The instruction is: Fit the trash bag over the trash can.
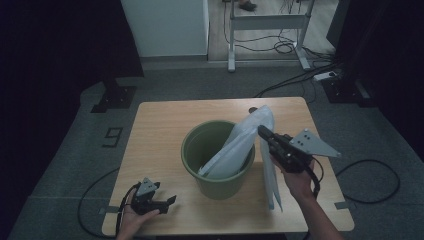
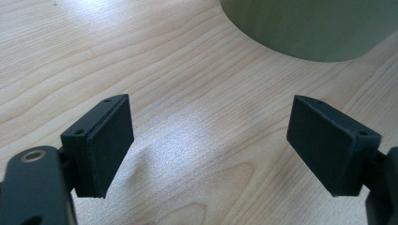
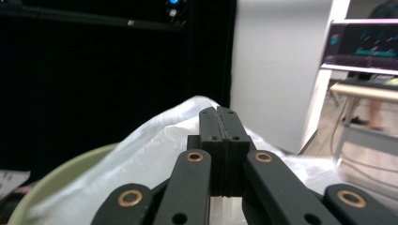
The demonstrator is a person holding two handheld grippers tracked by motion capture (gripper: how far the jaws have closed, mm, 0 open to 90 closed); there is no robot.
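While the bag is hanging half in and half out: this is how the risks are reading.
Right claw (image 1: pixel 262 132): clenched, its jaws pressing flat together on a fold of the white plastic bag (image 1: pixel 235 147), which is bulging up just past the fingertips in the right gripper view.
Bag: one part is draping down into the green bucket (image 1: pixel 218 187) below and left of the right claw; another strip is trailing outside the rim, down to the bench (image 1: pixel 155 120) under that claw.
Left claw (image 2: pixel 209 140): released, jaws standing wide apart, nothing between them, resting low on the bench with the bucket wall just ahead.
Risk, slipping: thin film is likely sliding out of a small pinch.
Risk, tipping: nothing is steadying the bucket, so tugging the bag could be dragging it over.
Risk, snagging: the outside strip could be catching on the rim.
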